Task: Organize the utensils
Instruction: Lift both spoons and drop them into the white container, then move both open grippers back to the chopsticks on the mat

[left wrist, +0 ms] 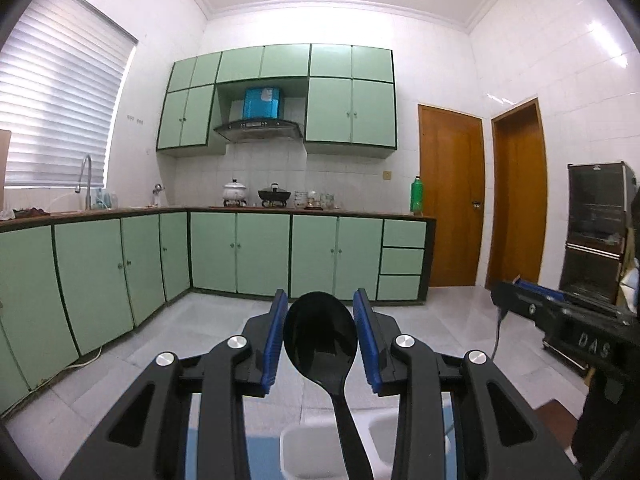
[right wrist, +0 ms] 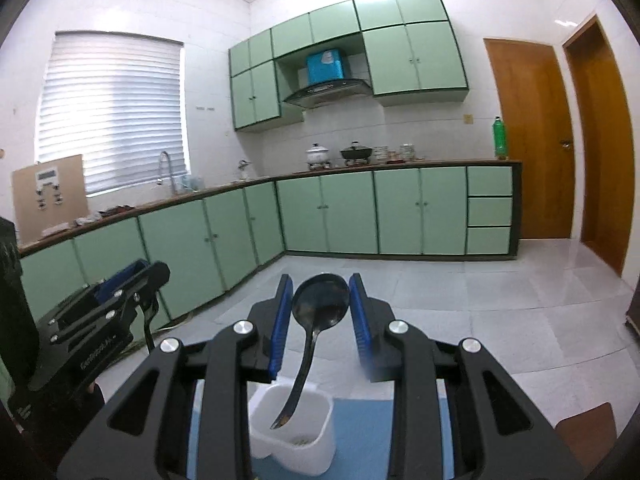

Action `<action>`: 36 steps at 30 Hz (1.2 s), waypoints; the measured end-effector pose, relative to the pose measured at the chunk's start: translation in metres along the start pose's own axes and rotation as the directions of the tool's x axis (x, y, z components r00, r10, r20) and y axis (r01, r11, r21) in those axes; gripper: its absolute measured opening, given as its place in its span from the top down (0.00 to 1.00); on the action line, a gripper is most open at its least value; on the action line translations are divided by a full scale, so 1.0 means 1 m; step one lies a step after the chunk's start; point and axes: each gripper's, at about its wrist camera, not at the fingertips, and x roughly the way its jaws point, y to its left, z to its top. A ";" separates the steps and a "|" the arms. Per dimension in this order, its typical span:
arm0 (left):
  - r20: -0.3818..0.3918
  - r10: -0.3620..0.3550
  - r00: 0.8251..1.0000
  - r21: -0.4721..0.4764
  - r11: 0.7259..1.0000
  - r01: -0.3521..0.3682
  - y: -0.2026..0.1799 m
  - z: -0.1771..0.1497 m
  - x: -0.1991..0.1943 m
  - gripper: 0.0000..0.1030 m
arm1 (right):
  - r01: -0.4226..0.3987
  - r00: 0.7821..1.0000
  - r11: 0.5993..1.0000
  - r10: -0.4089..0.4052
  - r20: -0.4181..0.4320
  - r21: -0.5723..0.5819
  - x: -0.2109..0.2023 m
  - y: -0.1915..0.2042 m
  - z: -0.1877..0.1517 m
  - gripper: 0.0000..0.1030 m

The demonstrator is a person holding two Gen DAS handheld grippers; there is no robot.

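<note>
In the left wrist view a black spoon stands upright between the blue pads of my left gripper, its handle running down into a white holder below. The pads sit close on each side of the bowl. In the right wrist view a black ladle stands between the pads of my right gripper, its handle dropping into a white utensil holder. Each gripper also shows in the other's view: the right gripper at right, the left gripper at left.
The holders stand on a blue mat on a brown table. Green cabinets and a counter with pots run along the far walls, with wooden doors at right and a tiled floor between.
</note>
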 end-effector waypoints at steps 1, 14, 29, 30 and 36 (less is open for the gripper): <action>-0.001 0.009 1.000 0.007 1.000 -0.009 -0.002 -0.003 0.009 0.67 | 0.011 1.000 1.000 -0.011 -0.004 -0.006 0.006 0.000 -0.002 0.73; -0.172 0.017 0.985 -0.007 1.000 -0.019 0.015 -0.049 0.051 0.62 | 0.006 0.987 1.000 -0.007 -0.160 -0.006 0.053 0.004 -0.047 0.70; -0.346 0.021 0.938 -0.042 0.998 -0.038 0.024 -0.087 -0.063 0.34 | 0.020 0.955 0.994 0.013 -0.296 0.108 -0.041 0.007 -0.112 0.20; -0.393 0.019 0.919 -0.047 0.998 -0.041 0.024 -0.100 -0.073 0.32 | 0.022 0.949 0.994 0.014 -0.314 0.111 -0.047 0.010 -0.120 0.17; -0.592 0.000 0.806 -0.035 0.999 -0.026 0.018 -0.165 -0.121 0.31 | 0.025 0.866 0.991 0.043 -0.499 0.130 -0.094 0.035 -0.193 0.14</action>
